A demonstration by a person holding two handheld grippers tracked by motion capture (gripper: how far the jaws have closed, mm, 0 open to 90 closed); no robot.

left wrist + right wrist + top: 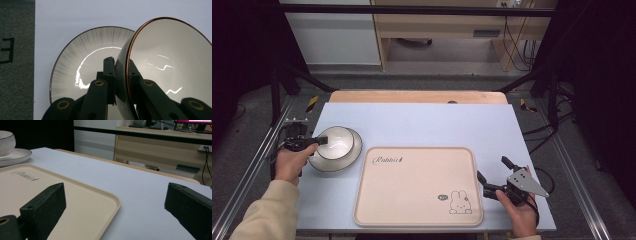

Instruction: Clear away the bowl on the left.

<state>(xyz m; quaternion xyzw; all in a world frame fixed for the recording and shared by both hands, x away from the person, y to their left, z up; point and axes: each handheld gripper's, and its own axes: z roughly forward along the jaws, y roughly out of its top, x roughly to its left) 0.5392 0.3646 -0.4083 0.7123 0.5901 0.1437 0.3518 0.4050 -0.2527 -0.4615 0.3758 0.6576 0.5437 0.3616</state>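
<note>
Room: dim workshop with a wooden bench at the back and dark frame posts at both sides.
Desk (422,120): pale blue top, seen from above.
Tray (412,220): beige, with rounded corners and a small rabbit drawing, lying flat at the near middle of the desk with nothing on it.
Plate (354,152): white with a dark rim, on the desk just left of the tray's far left corner.
Bowl (334,140): white inside with a brown rim, sitting on the plate.
Left hand-held gripper (319,141): held level from the left, clamped on the bowl's near-left rim. In the left gripper view the two jaws pinch the wall of the bowl (170,60), one pad inside and one outside, with the plate (82,60) behind it.
Right hand-held gripper (493,172): resting at the tray's right edge with its jaws spread wide and nothing between them. Its own view looks low across the tray (75,202) toward the bowl (6,142) and plate (15,156) in the far corner.
Step in hand: probably the grasp on the bowl, ready to lift it off the plate.
Next move: likely a straight lift clear of the plate, then a carry right to the tray, keeping the bowl level, since a rim pinch can let it swing.
</note>
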